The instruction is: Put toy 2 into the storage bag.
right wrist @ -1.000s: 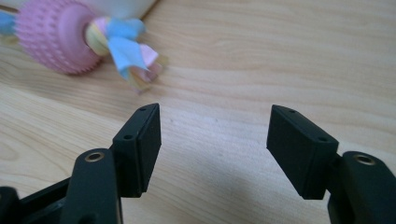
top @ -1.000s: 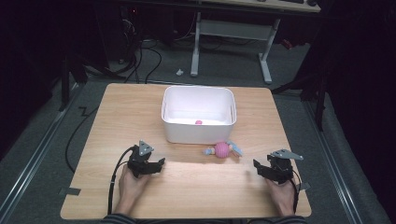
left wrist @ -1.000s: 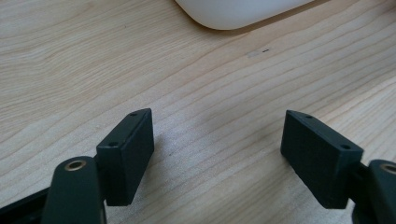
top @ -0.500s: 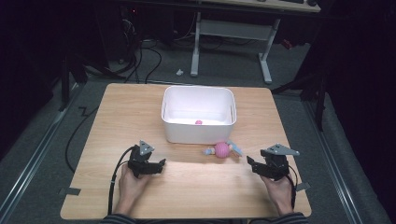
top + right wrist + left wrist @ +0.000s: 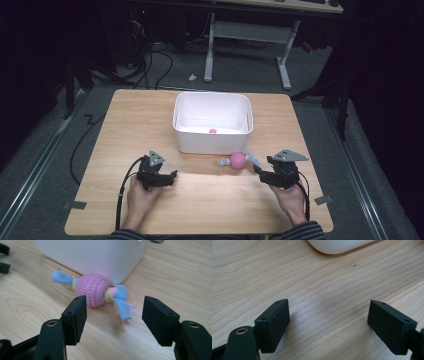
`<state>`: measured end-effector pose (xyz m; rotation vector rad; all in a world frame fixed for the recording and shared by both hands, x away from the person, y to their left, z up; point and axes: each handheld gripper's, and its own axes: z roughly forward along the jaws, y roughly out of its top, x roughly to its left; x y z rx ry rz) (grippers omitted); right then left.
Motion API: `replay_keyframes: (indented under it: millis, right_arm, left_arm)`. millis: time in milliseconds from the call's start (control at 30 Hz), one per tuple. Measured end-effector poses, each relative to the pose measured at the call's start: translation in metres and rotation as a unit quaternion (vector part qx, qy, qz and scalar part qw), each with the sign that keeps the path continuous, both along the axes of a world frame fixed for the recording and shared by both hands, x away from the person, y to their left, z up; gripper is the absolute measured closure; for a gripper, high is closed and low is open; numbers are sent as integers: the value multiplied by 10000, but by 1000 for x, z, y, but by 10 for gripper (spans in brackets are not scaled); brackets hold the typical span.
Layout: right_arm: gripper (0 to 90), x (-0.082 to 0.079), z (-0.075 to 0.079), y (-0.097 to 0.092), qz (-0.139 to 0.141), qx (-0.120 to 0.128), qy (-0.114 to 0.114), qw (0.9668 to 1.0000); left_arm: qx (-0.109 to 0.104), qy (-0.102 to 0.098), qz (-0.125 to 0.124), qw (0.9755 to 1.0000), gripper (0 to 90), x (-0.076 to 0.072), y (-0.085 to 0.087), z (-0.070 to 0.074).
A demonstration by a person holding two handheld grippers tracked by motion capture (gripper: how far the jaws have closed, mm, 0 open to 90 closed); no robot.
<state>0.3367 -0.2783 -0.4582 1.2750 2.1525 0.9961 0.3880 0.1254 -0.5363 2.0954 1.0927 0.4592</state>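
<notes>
The pink ball toy (image 5: 93, 290) lies on the table (image 5: 210, 200) just in front of the white tub (image 5: 212, 122), touching or nearly touching its near wall, with a blue and yellow cloth tail sticking out at each end. It looks light, and the nubbed ball in the middle is probably rubbery, so it should give a little under pressure and offer good grip; the cloth tails are limp and would slip or dangle if pinched alone. The ball's round middle seems the best place to take hold, squeezed across its width between the tails, since a round body could roll away from an off-centre pinch. The right tongs (image 5: 115, 312) hover just short of the toy, their jaws standing apart with nothing between them, having just been closing somewhat; the gap looks about wide enough for the ball. The left tongs (image 5: 328, 320) rest low over bare wood, well apart from the toy, jaws spread wide after just opening, holding nothing. A small pink thing (image 5: 212, 131) lies inside the tub.
</notes>
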Motion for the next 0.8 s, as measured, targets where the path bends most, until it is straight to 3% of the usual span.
replay_keyframes:
  millis: [133,400,800]
  right_arm:
    - [372,4,1,13,211,-108,7,9997]
    - [354,12,-1,31,379,-240,72,9990]
    - [323,29,-14,51,401,-534,187,9976]
  left_arm:
    - [2,0,-2,10000,184,0,0,0]
    - [7,5,-7,10000,184,0,0,0]
    - [-3,-4,0,10000,184,0,0,0]
